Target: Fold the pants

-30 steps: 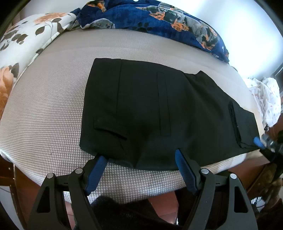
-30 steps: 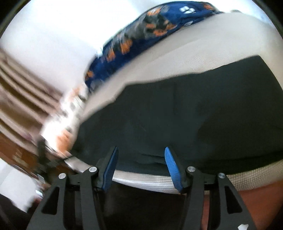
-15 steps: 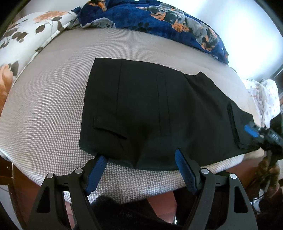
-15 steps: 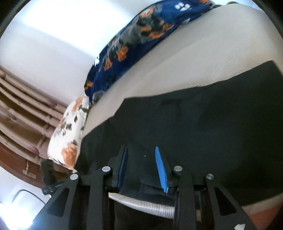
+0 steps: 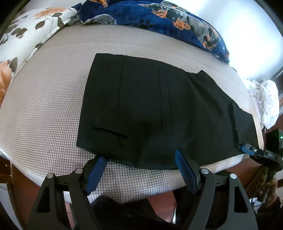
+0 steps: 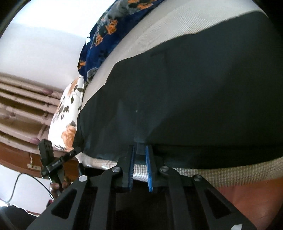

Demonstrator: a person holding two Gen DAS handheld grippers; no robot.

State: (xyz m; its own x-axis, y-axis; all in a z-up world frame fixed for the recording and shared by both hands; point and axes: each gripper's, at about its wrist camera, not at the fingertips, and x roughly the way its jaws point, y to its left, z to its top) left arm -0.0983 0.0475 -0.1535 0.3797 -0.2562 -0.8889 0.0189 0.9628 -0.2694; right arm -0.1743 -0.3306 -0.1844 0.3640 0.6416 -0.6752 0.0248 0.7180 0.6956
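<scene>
Black pants (image 5: pixel 155 113) lie flat on a bed with a grey-white woven cover (image 5: pixel 49 109), waistband to the left, legs folded toward the right. My left gripper (image 5: pixel 139 159) is open at the pants' near edge, its blue fingers straddling the hem just above the cover. My right gripper (image 6: pixel 140 152) is shut on the pants' near edge (image 6: pixel 185 99); the cloth is pinched between its blue pads and pulls into a small peak. The right gripper also shows in the left wrist view (image 5: pixel 247 148) at the pants' right end.
A blue floral blanket (image 5: pixel 159 16) lies along the bed's far side and a white floral pillow (image 5: pixel 26 31) at the far left. White spotted cloth (image 5: pixel 265 104) sits off the right end. The bed's near edge drops to a reddish-brown floor (image 6: pixel 247 198).
My right gripper has closed from open onto the pants' near edge at the right end and pinched up the cloth. My left gripper has stayed open in the same place.
</scene>
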